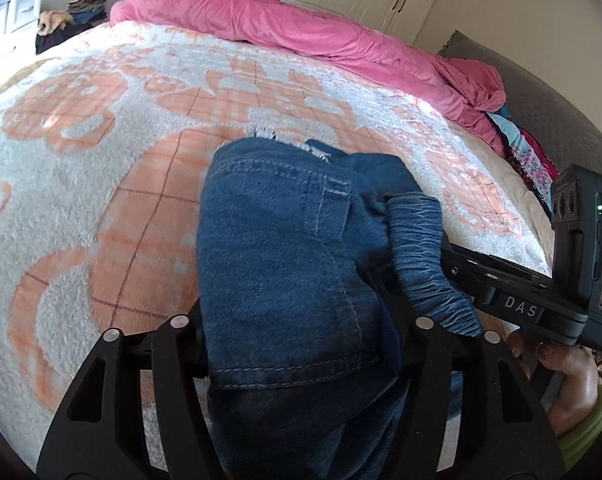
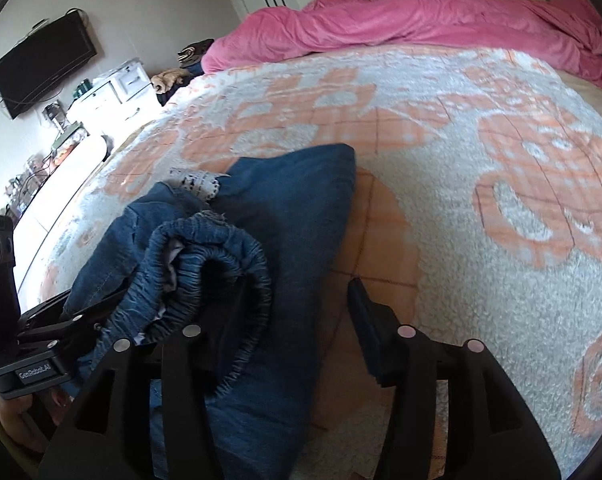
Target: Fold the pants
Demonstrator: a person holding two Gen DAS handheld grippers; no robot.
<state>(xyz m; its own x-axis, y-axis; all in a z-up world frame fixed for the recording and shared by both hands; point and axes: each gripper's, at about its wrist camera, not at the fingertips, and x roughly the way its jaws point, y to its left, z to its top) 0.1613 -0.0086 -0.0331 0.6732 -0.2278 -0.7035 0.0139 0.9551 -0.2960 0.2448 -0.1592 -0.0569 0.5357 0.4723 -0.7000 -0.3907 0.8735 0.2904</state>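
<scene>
Blue denim pants [image 1: 285, 264] lie bunched on the white-and-orange blanket [image 1: 101, 128]. They fill the space between my left gripper's fingers [image 1: 425, 344], which close on the bundle; the fingertips are hidden by cloth. My right gripper [image 1: 513, 292] comes in from the right beside the elastic waistband [image 1: 425, 248]. In the right wrist view the pants [image 2: 285, 216] and waistband [image 2: 221, 264] lie at left. My right gripper [image 2: 297, 320] is open: the left finger sits in the waistband loop, the right finger [image 2: 367, 320] stands over bare blanket [image 2: 501, 220]. The left gripper [image 2: 61, 332] shows at far left.
A pink duvet [image 1: 285, 24] lies heaped along the bed's far side, also in the right wrist view [image 2: 421, 20]. Piled clothes [image 1: 81, 8] and white drawers [image 2: 117, 84] stand beyond the bed. A grey headboard [image 1: 553, 120] and colourful fabrics [image 1: 529, 156] are at right.
</scene>
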